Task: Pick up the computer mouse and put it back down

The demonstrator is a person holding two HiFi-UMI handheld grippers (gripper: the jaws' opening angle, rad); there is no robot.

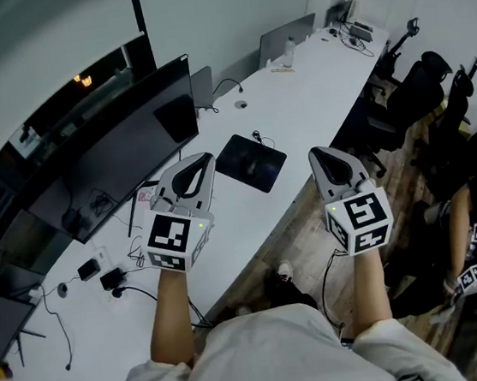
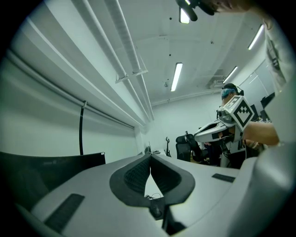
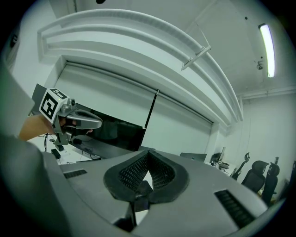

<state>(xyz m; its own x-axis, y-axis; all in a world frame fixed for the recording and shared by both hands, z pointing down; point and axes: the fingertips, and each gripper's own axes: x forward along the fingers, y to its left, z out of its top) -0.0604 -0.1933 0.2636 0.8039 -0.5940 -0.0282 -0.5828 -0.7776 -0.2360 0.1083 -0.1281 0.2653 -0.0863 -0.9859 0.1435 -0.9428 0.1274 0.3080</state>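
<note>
Grippers in both hands hang in the air with nothing in them. The left gripper (image 1: 206, 157) has its jaws pressed together, the ribbed pads meeting at the tip in the left gripper view, with only the far desk and cables visible behind them. The right gripper (image 1: 317, 152) is likewise closed, its pads together in the right gripper view and nothing caught between them.

Seen from the head view, the person holds the two tools side by side and well apart, the left above the white desk (image 1: 295, 92) and the right at about the desk's front edge, its marker cube over the wooden floor (image 1: 314, 245). Each gripper view shows the other tool off to one side, held roughly level.

The mouse (image 1: 251, 169) lies on a dark pad (image 1: 269, 175) on the desk, ahead of the grippers and between their lines, touched by neither. It is dark against the dark pad and hard to make out in detail.

A wide black monitor (image 1: 121, 148) stands along the wall to the left of the pad, with cables and adapters (image 1: 102, 275) below it. A laptop (image 1: 284, 37) sits at the far end, and black chairs (image 1: 420, 85) line the desk's right side.
</note>
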